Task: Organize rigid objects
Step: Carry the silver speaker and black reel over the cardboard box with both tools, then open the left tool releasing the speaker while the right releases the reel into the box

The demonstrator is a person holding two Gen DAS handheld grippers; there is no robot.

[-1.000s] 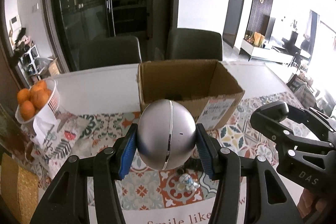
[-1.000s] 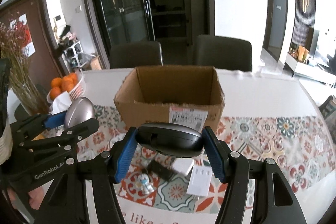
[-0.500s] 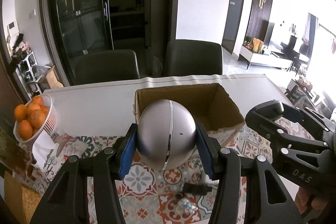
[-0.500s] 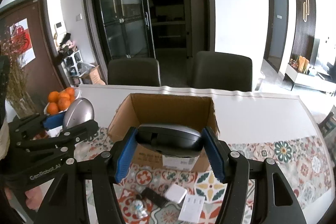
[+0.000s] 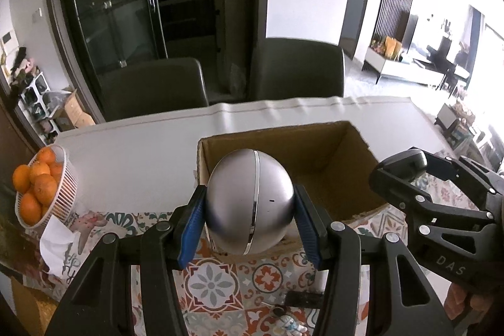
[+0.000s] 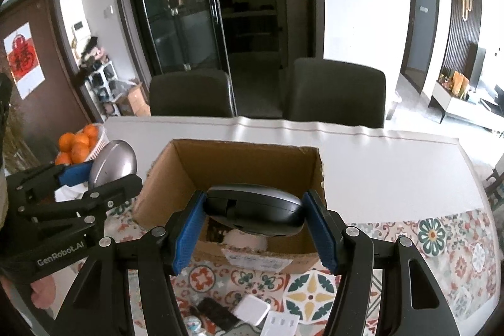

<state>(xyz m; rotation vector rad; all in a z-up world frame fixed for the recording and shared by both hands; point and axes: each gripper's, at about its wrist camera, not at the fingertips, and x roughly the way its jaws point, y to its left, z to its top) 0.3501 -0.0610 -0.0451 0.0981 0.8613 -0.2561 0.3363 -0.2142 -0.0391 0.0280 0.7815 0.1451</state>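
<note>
My left gripper (image 5: 249, 224) is shut on a silver egg-shaped device (image 5: 249, 202) and holds it above the near left corner of an open cardboard box (image 5: 352, 144). My right gripper (image 6: 253, 230) is shut on a black and grey computer mouse (image 6: 253, 208) and holds it above the box's near wall (image 6: 252, 254). In the right wrist view the left gripper with the silver device (image 6: 111, 167) is at the left. Something white (image 6: 245, 241) lies inside the box.
A white basket of oranges (image 5: 37, 185) stands at the table's left edge beside a white tissue (image 5: 58, 244). Small items lie on the patterned cloth near me: a black remote (image 6: 220, 317), a white square adapter (image 6: 252, 309), a white card (image 6: 282, 325), a tiny figurine (image 5: 291, 325). Two dark chairs (image 6: 189, 96) stand behind the table.
Both grippers have risen and moved forward towards the box. The box's inside now shows from above, and both held objects hang over its near edge.
</note>
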